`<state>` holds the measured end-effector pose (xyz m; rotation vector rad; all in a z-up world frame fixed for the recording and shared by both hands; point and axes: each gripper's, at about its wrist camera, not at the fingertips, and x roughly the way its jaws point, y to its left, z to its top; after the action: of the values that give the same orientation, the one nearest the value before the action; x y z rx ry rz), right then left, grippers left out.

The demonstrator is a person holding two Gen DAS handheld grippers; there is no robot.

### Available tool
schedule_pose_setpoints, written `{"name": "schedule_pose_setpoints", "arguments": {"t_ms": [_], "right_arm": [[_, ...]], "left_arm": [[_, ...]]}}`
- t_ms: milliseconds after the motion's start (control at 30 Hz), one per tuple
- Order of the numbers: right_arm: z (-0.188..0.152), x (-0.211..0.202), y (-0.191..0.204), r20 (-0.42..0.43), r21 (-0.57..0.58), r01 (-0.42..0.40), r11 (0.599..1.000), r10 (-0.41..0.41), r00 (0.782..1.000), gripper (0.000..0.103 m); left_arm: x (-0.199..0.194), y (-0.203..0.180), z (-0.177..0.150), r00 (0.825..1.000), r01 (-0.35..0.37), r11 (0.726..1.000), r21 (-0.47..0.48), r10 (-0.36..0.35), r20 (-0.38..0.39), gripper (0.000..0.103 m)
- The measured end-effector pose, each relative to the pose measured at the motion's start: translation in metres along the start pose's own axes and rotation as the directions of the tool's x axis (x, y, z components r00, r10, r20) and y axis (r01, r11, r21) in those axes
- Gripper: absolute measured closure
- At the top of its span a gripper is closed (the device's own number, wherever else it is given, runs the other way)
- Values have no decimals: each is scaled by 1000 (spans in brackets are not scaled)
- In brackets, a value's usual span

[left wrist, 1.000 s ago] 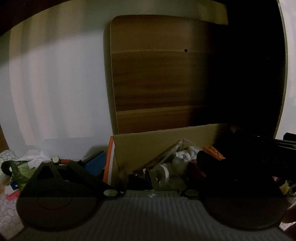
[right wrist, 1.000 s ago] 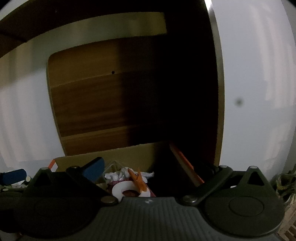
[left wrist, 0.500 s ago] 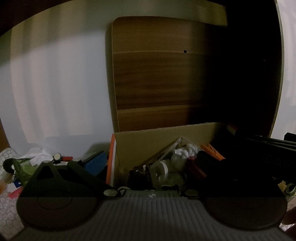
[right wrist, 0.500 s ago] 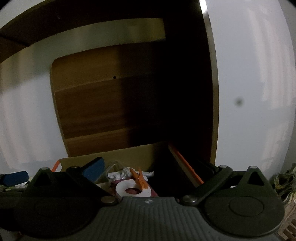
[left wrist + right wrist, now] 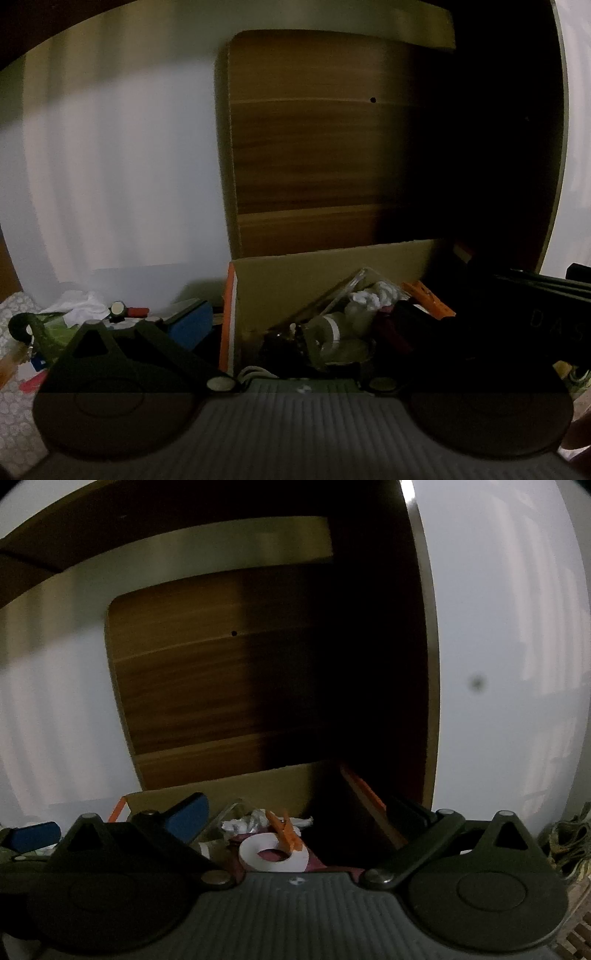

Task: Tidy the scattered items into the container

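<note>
Both cameras have crept closer to the cardboard box since a second ago, so it looks a bit bigger now.

Left view: the box sits in the lower middle. Inside are a clear bag, white crumpled paper and an orange clip. At the lower left, outside the box, lie a white cloth and a small red thing. The left gripper stands wide and holds nothing.

Right view: a white tape ring lies in the box at the bottom middle, with the orange clip touching it. The right gripper is spread wide, holding nothing.
</note>
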<state>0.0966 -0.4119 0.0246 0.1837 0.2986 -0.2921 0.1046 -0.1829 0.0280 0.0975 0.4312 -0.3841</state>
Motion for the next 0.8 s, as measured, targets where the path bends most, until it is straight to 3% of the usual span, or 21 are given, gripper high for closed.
{"name": "schedule_pose_setpoints", "arguments": {"t_ms": [800], "right_arm": [[-1,-4,8,1,-13,-1,1000,1,1000,0]], "left_arm": [[-4,2,2,999,13,1000,6,-13,-32,0]]}}
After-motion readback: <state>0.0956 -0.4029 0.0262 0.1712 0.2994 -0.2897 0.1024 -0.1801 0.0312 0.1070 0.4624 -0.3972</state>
